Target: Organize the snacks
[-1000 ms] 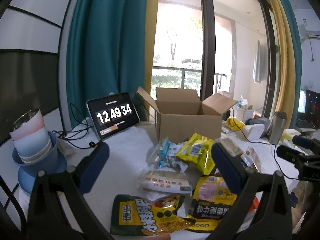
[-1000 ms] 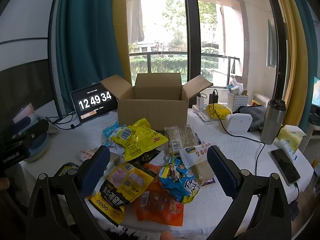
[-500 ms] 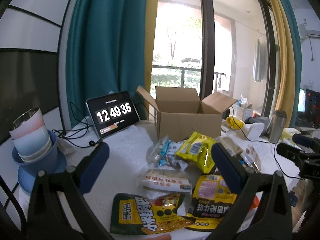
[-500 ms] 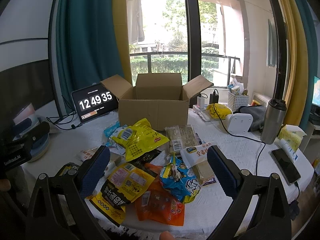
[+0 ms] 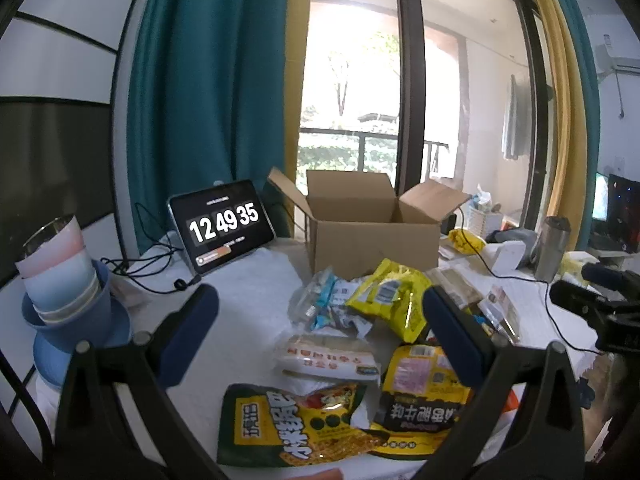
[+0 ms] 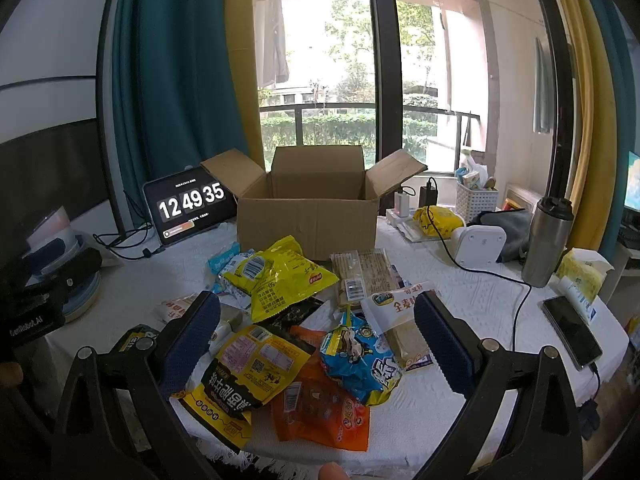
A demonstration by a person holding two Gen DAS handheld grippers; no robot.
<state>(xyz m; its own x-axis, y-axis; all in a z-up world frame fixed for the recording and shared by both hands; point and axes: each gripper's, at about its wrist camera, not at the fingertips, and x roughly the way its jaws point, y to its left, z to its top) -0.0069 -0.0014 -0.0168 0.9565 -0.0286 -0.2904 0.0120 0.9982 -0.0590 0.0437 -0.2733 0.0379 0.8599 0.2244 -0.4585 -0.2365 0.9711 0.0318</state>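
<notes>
We see almost nothing altered over the last second: the tablet clock (image 6: 188, 204) has ticked from 12 49 34 to 12 49 35, while both tongs have hardly shifted and no packet has moved, so we judge the sorting has not yet begun. Our left tongs (image 5: 320, 332) stand wide apart and empty above the near-left part of the counter (image 5: 248, 304), and our right tongs (image 6: 316, 336) are likewise spread and hold nothing, poised over the heap near the front edge. The snacks lie in an overlapping pile at the middle of the counter, between the front edge and the open cardboard box (image 6: 308, 220) toward the back: a yellow chip bag (image 6: 280, 280) nearest the box, a blue packet (image 6: 360, 356), an orange packet (image 6: 320, 412) and a yellow-and-black packet (image 6: 244, 376) near the front edge, and a green-and-yellow packet (image 5: 296, 424) at the front left. The box interior is hidden behind its front wall, so we cannot tell whether it already holds anything. Several packets are buried under others and cannot be counted, and the lowest ones are cut off by the tongs' arms. Stacked cups (image 5: 60, 272) sit at the left edge, a steel tumbler (image 6: 548, 240) toward the right.
</notes>
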